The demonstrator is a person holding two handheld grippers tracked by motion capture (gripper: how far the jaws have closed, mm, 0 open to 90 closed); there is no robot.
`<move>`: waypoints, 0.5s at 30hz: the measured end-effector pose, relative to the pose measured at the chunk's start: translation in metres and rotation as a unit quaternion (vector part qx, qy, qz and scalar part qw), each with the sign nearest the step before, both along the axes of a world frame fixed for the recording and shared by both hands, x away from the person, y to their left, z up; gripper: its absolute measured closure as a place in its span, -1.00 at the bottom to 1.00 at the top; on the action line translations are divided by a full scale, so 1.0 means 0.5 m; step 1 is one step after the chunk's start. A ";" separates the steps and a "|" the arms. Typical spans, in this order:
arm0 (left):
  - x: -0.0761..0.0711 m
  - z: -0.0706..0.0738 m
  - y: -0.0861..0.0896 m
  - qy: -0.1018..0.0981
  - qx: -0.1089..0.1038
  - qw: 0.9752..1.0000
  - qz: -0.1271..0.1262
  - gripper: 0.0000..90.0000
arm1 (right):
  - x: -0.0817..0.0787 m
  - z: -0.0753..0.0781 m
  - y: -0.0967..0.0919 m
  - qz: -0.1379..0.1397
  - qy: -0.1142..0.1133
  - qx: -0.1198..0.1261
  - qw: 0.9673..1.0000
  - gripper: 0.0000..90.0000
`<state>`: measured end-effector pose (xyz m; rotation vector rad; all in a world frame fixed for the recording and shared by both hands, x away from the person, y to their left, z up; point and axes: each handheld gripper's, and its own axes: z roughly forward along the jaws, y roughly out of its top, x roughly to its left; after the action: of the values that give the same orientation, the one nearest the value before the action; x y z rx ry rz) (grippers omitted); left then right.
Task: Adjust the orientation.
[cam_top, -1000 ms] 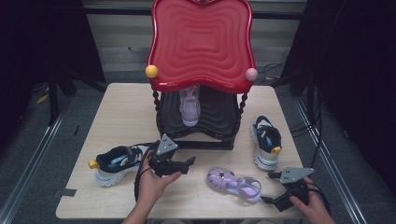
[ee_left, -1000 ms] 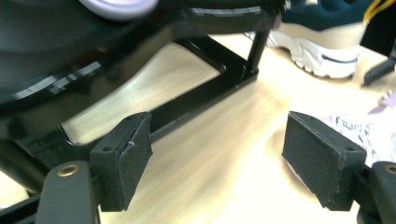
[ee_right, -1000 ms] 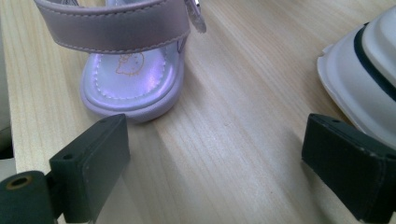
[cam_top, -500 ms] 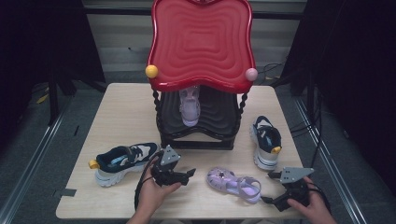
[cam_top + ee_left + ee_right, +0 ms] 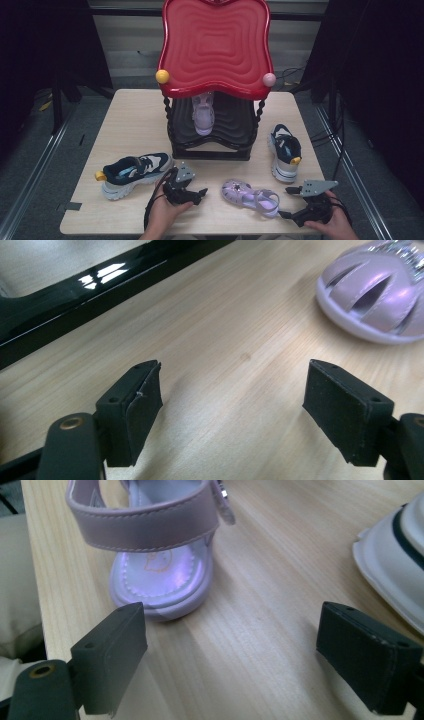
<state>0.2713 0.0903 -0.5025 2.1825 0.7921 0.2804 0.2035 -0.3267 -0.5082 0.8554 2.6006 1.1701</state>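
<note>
A lilac sandal (image 5: 250, 196) lies on its sole near the table's front, between my two grippers. My left gripper (image 5: 200, 194) sits low on the table to its left, pointing at the toe (image 5: 375, 300). Its jaws (image 5: 235, 405) are open over bare wood. My right gripper (image 5: 286, 202) rests at the front right, facing the sandal's heel (image 5: 160, 575). Its jaws (image 5: 232, 665) are open and have just been closing a little, with only table between them. A matching sandal (image 5: 203, 112) stands on the shelf of the red-and-black rack (image 5: 215, 45).
A navy-and-white sneaker (image 5: 134, 172) lies left of my left hand, and its pair (image 5: 285, 150) lies right of the rack, its sole edge (image 5: 395, 570) close to my right jaw. The rack's black base (image 5: 75, 295) runs just beyond the left gripper.
My left hand has sunk toward the table's front edge, away from the navy sneaker, and now rests low beside the sandal's toe. The right hand has stayed put.
</note>
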 end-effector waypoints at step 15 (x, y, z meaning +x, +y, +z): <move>0.002 -0.010 0.001 -0.009 0.016 1.000 0.007 -0.54 | -0.002 0.003 0.044 0.032 0.012 0.009 0.999 -0.68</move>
<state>0.2725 0.0908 -0.5075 2.2024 0.7981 0.3207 0.2024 -0.3045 -0.5068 0.8009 2.6590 1.2075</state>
